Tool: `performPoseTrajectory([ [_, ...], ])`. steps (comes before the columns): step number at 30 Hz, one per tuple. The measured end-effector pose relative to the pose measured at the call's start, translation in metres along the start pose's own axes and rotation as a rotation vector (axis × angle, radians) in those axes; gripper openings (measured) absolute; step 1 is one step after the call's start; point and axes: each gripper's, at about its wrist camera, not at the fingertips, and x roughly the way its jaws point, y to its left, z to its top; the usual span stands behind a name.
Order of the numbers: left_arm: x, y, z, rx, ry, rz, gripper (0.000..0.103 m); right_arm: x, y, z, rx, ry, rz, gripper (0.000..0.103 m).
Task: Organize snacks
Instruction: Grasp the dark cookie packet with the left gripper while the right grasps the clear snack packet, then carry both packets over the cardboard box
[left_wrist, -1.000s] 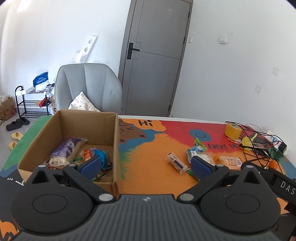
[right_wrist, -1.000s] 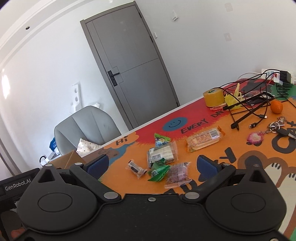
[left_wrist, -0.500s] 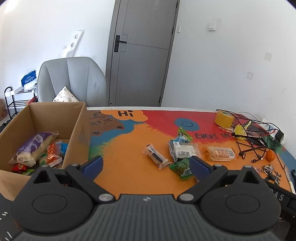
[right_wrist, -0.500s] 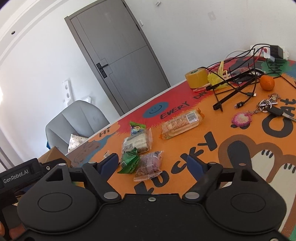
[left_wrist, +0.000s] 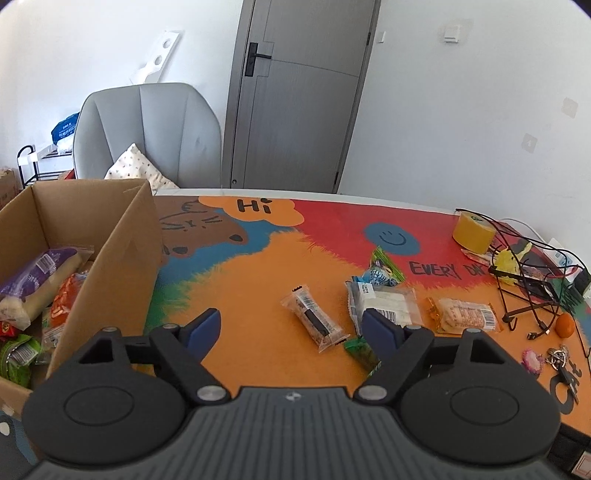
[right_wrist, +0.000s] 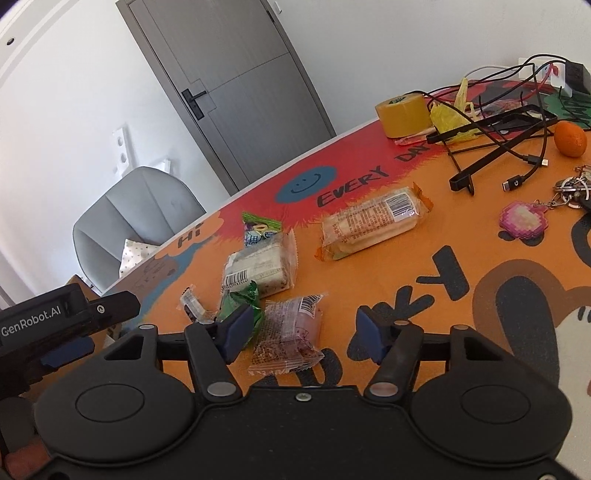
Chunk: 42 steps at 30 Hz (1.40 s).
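A mat (left_wrist: 258, 295) lettered "Hi" and "EVERY DAY" fills both views. A box (left_wrist: 122, 266) sits left. "GenRobot.AI" marks the left gripper (left_wrist: 288, 328), closing over bare mat beside a dark bar (left_wrist: 314, 321) lying diagonally. The right gripper (right_wrist: 301, 332) closes around, not yet touching, a pink pack (right_wrist: 290, 336) pointing away, lower centre.

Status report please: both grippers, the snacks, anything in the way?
Left gripper, right gripper jaws closing, empty. Snack packet between right jaws; box part filled. Nothing blocking.
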Motion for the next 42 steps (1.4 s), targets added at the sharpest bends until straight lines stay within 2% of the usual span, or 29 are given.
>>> performPoseTrajectory([
  [6, 0.021, -0.008, 0.002, -0.022, 0.031, 0.029, 0.078, 0.016, 0.008, 0.001, -0.063, 0.018, -0.034, 0.054],
  [8, 0.03, -0.012, 0.002, -0.019, 0.045, 0.039, 0.076, 0.018, 0.009, 0.002, -0.082, 0.02, -0.031, 0.045],
  [9, 0.033, -0.012, 0.001, -0.026, 0.051, 0.041, 0.076, 0.019, 0.008, 0.003, -0.076, 0.027, -0.011, 0.036],
  [10, 0.037, -0.012, 0.001, -0.034, 0.057, 0.043, 0.076, 0.018, 0.006, 0.004, -0.066, 0.032, 0.004, 0.032],
  [16, 0.058, -0.015, -0.003, -0.048, 0.085, 0.067, 0.074, 0.012, -0.005, 0.009, -0.059, 0.011, -0.032, 0.029],
  [25, 0.078, -0.024, -0.006, -0.057, 0.087, 0.089, 0.073, 0.001, -0.024, 0.012, -0.037, -0.01, -0.079, 0.029],
  [27, 0.079, -0.025, -0.007, -0.049, 0.073, 0.101, 0.069, 0.001, -0.024, 0.013, -0.032, -0.006, -0.076, 0.031],
  [29, 0.079, -0.026, -0.008, -0.044, 0.064, 0.109, 0.063, 0.003, -0.023, 0.012, -0.031, -0.003, -0.079, 0.037],
  [31, 0.077, -0.026, -0.008, -0.033, 0.061, 0.112, 0.046, 0.005, -0.019, 0.009, -0.049, 0.002, -0.083, 0.052],
  [32, 0.077, -0.025, -0.008, -0.029, 0.06, 0.111, 0.041, 0.006, -0.016, 0.008, -0.062, 0.001, -0.085, 0.054],
  [33, 0.076, -0.023, -0.008, -0.029, 0.06, 0.105, 0.029, 0.007, -0.012, 0.006, -0.073, 0.0, -0.088, 0.058],
  [34, 0.075, -0.021, -0.008, -0.029, 0.061, 0.099, 0.026, 0.007, -0.009, 0.005, -0.081, -0.001, -0.091, 0.059],
  [36, 0.073, -0.017, -0.009, -0.035, 0.064, 0.087, 0.025, 0.009, -0.004, 0.002, -0.11, -0.005, -0.104, 0.059],
  [38, 0.07, -0.012, -0.01, -0.038, 0.068, 0.075, 0.025, 0.008, -0.001, 0.0, -0.133, -0.015, -0.135, 0.047],
  [39, 0.069, -0.01, -0.011, -0.04, 0.069, 0.071, 0.025, 0.008, -0.001, -0.001, -0.133, -0.015, -0.139, 0.038],
  [42, 0.062, -0.006, -0.015, -0.037, 0.074, 0.051, 0.024, 0.002, -0.006, -0.002, -0.09, -0.023, -0.116, 0.035],
])
